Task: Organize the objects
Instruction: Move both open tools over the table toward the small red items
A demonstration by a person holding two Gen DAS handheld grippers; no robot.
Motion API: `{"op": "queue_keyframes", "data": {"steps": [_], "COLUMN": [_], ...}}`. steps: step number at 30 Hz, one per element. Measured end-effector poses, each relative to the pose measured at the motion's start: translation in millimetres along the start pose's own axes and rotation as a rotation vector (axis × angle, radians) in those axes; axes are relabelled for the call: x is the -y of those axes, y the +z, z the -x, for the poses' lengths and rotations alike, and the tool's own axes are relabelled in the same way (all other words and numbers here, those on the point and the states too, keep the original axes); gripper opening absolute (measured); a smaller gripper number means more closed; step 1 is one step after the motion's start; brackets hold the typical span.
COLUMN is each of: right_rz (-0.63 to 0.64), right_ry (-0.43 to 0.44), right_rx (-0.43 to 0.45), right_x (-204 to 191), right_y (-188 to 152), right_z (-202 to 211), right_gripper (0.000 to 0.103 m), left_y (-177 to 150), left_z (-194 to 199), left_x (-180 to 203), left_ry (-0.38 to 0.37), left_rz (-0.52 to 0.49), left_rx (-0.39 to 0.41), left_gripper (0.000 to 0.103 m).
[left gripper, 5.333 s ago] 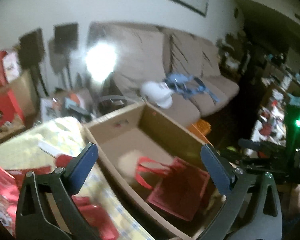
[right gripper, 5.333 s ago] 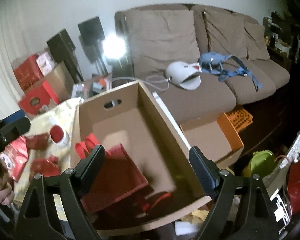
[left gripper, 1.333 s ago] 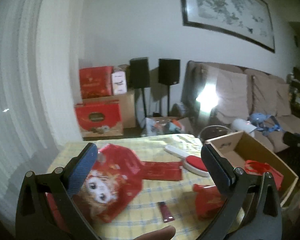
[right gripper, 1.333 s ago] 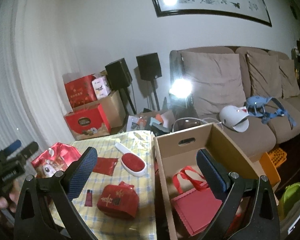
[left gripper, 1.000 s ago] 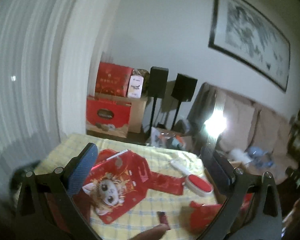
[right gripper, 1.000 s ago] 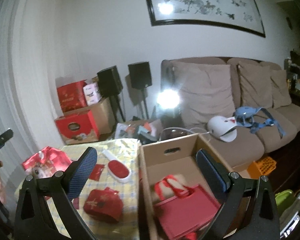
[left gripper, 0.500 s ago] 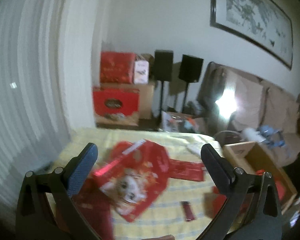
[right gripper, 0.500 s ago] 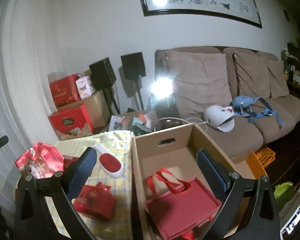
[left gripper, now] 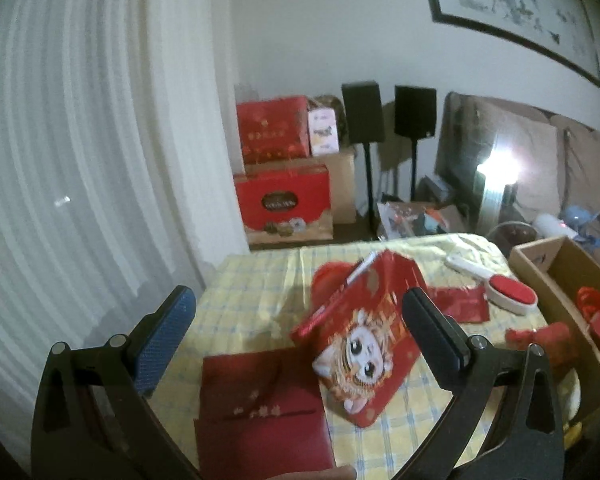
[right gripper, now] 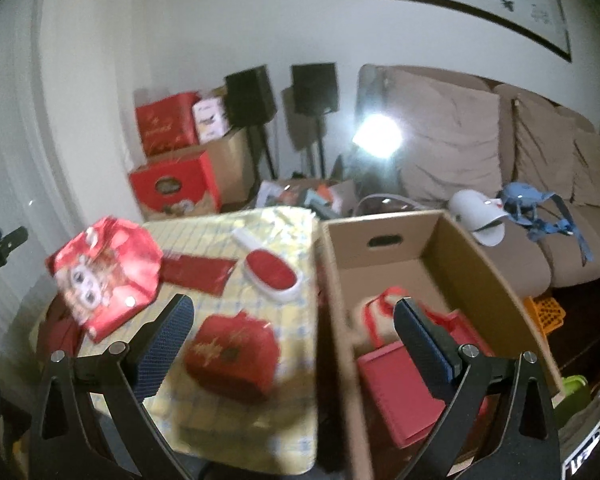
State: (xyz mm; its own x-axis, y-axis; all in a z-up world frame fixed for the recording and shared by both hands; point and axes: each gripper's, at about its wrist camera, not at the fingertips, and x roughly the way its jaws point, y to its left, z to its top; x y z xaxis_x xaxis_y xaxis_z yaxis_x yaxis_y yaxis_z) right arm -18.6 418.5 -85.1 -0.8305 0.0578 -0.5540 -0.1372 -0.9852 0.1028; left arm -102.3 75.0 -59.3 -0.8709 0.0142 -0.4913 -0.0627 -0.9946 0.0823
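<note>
Both my tongs gape wide and grip nothing. Over the yellow checked tablecloth (left gripper: 260, 292) my left gripper (left gripper: 300, 324) hovers, its 2 fingers framing the glossy red cartoon bag (left gripper: 364, 340), tilted beside a flat dark-red envelope (left gripper: 260, 412). My right gripper (right gripper: 292, 332) hangs above the red pouch (right gripper: 232, 356) and the cardboard box (right gripper: 384, 228), which holds a red handled bag (right gripper: 396, 376).

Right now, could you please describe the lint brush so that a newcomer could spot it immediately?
Find the table with the yellow checked cloth beside the open cardboard box. The lint brush lies near the box's side, the only item with a white handle and rim around a red oval pad.
</note>
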Motion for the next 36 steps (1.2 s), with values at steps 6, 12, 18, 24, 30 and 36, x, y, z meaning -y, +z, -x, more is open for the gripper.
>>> {"op": "queue_keyframes", "data": {"steps": [6,12,18,24,30,36], "right_rz": [-0.003,-0.016,0.034,0.119,0.218,0.173], "right_ry": [0.022,0.071,0.111,0.152,0.190,0.009], "right_rx": [-0.076,-0.126,-0.147,-0.204,-0.275,-0.177], "right_x": [-18.4,-30.3,-62.7,-100.8,-141.4,-114.2], "right_y": [-23.7,-33.5,-26.5,-32.7,-45.0,-44.1], "right_z": [-10.9,-7.2,-12.6,-38.8,-72.7,-67.3], "right_gripper": [0.101,0.101,0.101,0.096,0.083,0.080], "left_y": [-7.3,0.8,-7.2,-19.2,-32.8,-45.4], "left_z": [-5.8,-13.3,-27.2,-30.7,-35.5,-35.8], "left_x": [-11.4,-42.4,-75.8,-72.3,-66.0,-36.3], "left_ry": [-0.069,-0.130,-0.178,-0.295,-0.301,-0.354], "left_rz": [-0.001,0.069,0.151,0.085,0.027,-0.055], "left_rx": [-0.036,-0.048,-0.086,-0.098,-0.114,-0.132], "left_gripper": [0.103,0.103,0.101,0.101,0.101,0.101]}}
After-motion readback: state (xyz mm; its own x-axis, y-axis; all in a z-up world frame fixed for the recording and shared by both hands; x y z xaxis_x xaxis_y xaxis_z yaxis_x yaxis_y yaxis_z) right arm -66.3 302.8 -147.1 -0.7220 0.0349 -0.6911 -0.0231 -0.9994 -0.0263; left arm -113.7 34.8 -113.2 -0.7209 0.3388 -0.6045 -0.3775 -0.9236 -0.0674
